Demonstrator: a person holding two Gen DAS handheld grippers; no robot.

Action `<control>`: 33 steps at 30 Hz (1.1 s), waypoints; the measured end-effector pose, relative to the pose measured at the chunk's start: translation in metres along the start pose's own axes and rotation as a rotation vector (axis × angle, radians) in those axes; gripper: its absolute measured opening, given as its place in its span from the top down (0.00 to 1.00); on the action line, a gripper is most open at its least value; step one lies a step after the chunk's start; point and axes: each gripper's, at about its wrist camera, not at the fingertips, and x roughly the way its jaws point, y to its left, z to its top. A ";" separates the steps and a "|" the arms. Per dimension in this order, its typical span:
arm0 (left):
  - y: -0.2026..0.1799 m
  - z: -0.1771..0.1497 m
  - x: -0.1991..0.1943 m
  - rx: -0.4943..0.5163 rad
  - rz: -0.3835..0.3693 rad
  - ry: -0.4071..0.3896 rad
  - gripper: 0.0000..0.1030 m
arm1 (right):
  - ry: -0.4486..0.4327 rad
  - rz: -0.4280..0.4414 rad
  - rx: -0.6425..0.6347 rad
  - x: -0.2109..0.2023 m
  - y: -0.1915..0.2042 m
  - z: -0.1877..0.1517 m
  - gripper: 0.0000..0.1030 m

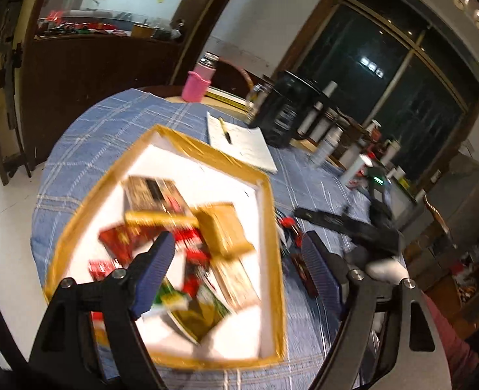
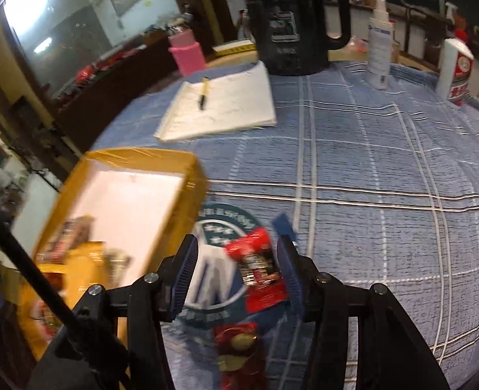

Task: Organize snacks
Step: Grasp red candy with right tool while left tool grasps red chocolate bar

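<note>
A white box with a yellow taped rim (image 1: 273,260) lies on the blue checked tablecloth and holds several snack packs in gold, red and green (image 1: 226,227). My left gripper (image 1: 239,271) hovers open over the box with nothing between its fingers. In the right wrist view the box (image 2: 142,159) is at the left. My right gripper (image 2: 236,269) stands open low over the cloth, with a red snack packet (image 2: 259,273) lying between its jaws, close to the right pad and clear of the left one. A second red packet (image 2: 239,351) lies nearer, under the gripper.
A white notepad (image 2: 233,107) with a pen (image 2: 203,92) lies behind the box. A black jug (image 2: 288,22), a pink cup (image 2: 187,52), a white spray bottle (image 2: 381,42) and a red and white can (image 2: 460,74) stand along the table's far edge.
</note>
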 end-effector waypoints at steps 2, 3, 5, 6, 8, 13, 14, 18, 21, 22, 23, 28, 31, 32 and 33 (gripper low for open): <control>-0.010 -0.012 -0.005 0.023 -0.005 -0.008 0.22 | 0.008 -0.026 -0.020 0.008 0.003 -0.003 0.51; -0.015 -0.016 -0.007 0.030 -0.007 -0.011 0.22 | 0.012 -0.040 -0.036 0.009 0.005 -0.005 0.51; -0.024 -0.023 -0.012 0.046 -0.012 -0.018 0.22 | 0.015 -0.088 -0.087 0.014 0.011 -0.010 0.51; -0.029 -0.027 -0.014 0.054 -0.016 -0.023 0.22 | 0.016 -0.105 -0.105 0.016 0.013 -0.012 0.52; -0.037 -0.031 -0.016 0.066 -0.027 -0.027 0.22 | 0.033 -0.149 -0.147 0.021 0.016 -0.017 0.70; -0.057 -0.039 -0.013 0.089 -0.052 -0.015 0.22 | 0.045 -0.142 -0.143 0.012 0.003 -0.024 0.77; -0.060 -0.041 -0.011 0.092 -0.055 -0.008 0.22 | 0.047 -0.134 -0.133 0.009 -0.002 -0.025 0.77; -0.084 -0.050 0.007 0.132 -0.077 0.052 0.22 | 0.052 -0.119 -0.111 -0.004 -0.020 -0.037 0.77; -0.106 -0.059 0.024 0.186 -0.080 0.107 0.22 | 0.062 -0.101 -0.088 -0.021 -0.040 -0.051 0.77; -0.116 -0.062 0.034 0.207 -0.082 0.133 0.22 | 0.062 -0.100 -0.084 -0.027 -0.048 -0.058 0.77; -0.123 -0.065 0.043 0.221 -0.085 0.156 0.22 | 0.062 -0.097 -0.081 -0.034 -0.055 -0.065 0.77; -0.148 -0.073 0.099 0.253 -0.043 0.261 0.22 | 0.057 -0.062 -0.049 -0.063 -0.085 -0.096 0.77; -0.150 -0.070 0.130 0.250 0.013 0.294 0.22 | 0.056 -0.023 -0.024 -0.076 -0.098 -0.110 0.77; -0.151 -0.068 0.141 0.250 0.041 0.300 0.22 | 0.055 -0.012 -0.018 -0.079 -0.101 -0.113 0.77; -0.150 -0.066 0.151 0.254 0.066 0.305 0.22 | 0.054 -0.001 -0.012 -0.082 -0.104 -0.116 0.77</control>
